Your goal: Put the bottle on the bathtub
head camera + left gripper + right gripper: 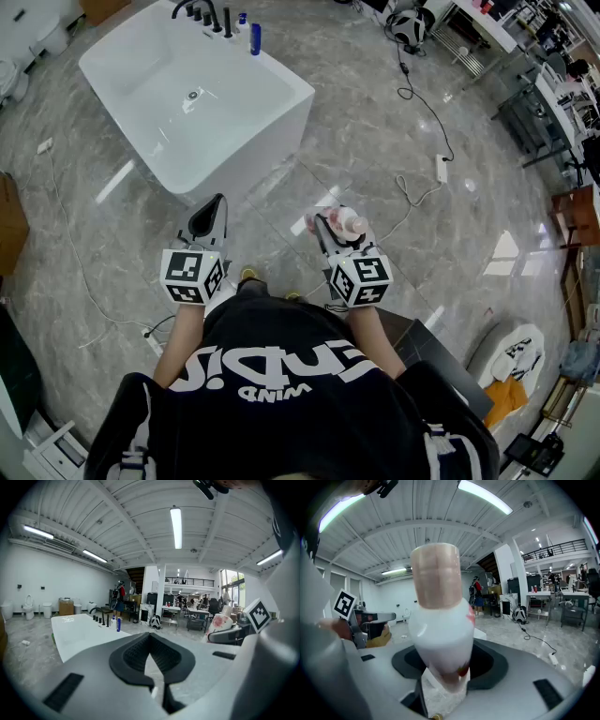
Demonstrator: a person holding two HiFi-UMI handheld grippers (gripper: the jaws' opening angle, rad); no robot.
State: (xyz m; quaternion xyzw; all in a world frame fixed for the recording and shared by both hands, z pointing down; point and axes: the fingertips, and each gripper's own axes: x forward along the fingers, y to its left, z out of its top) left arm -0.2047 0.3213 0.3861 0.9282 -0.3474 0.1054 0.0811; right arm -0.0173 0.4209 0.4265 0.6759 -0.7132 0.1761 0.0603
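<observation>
A grey marble floor (375, 159) fills most of the head view, and the white bathtub (262, 141) stands on it ahead of the person and off to the left, well apart from both hands. The left hand-held gripper (208, 220) is nearer the tub, but its jaws are drawn together with nothing between them. The right hand-held gripper (339, 225) carries the load. It is clamped on the lower body of the bottle (440, 616), a white one with a pinkish cap and a red print on its side. The bottle appears roughly upright, with its long axis rising out of the jaws and the cap on top, held in the air over the floor and in front of the person's body. The coming move likely turns on carrying it forward and leftward to the near rim, keeping the cap up so the base lands flat. At the tub's far end, beside the dark tap (202, 11), a small blue bottle (255, 39) already stands on the ledge.
</observation>
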